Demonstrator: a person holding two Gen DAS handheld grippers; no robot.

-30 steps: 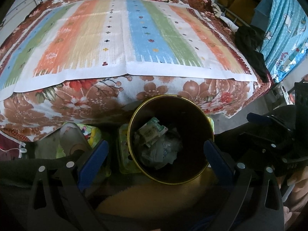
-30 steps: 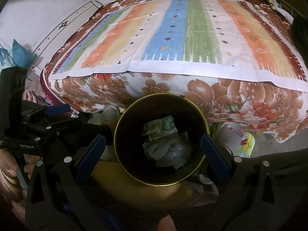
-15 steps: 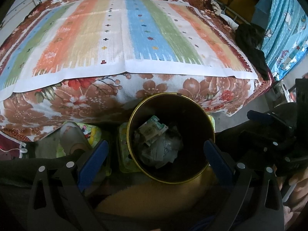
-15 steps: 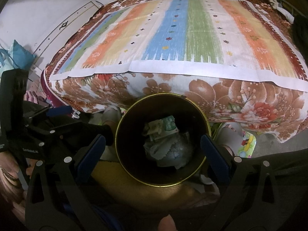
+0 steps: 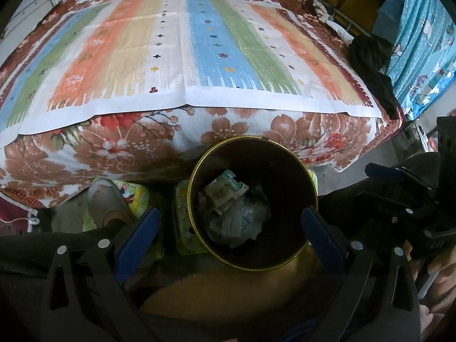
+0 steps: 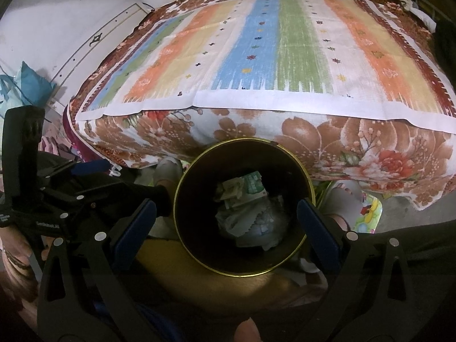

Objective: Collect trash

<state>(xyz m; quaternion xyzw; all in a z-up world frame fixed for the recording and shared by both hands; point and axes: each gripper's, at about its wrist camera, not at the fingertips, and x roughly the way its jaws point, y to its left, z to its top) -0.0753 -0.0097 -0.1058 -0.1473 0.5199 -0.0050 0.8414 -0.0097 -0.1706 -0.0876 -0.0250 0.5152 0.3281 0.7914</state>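
Observation:
A dark round trash bin with a gold rim point(image 5: 285, 268) point(image 6: 242, 274) stands on the floor against the bed's near edge. Inside it lies crumpled trash point(image 5: 233, 211) point(image 6: 248, 213): white wrappers and a green-printed packet. My left gripper point(image 5: 232, 228) is open and empty, held above the bin with its blue pads either side of it. My right gripper point(image 6: 228, 225) is also open and empty above the bin. Each gripper shows in the other's view: the right one at the left view's right edge point(image 5: 404, 196), the left one at the right view's left edge point(image 6: 57, 196).
A bed point(image 5: 119, 154) point(image 6: 356, 154) with a floral blanket carries a striped cloth point(image 5: 199, 57) point(image 6: 270, 51). Slippered feet point(image 5: 108, 202) point(image 6: 344, 196) stand on a colourful mat point(image 5: 185, 222) beside the bin. Dark clothing point(image 5: 370, 65) and a blue curtain point(image 5: 421, 42) are at the right.
Nothing has changed apart from a slight drift of both views; the grippers stay open over the bin.

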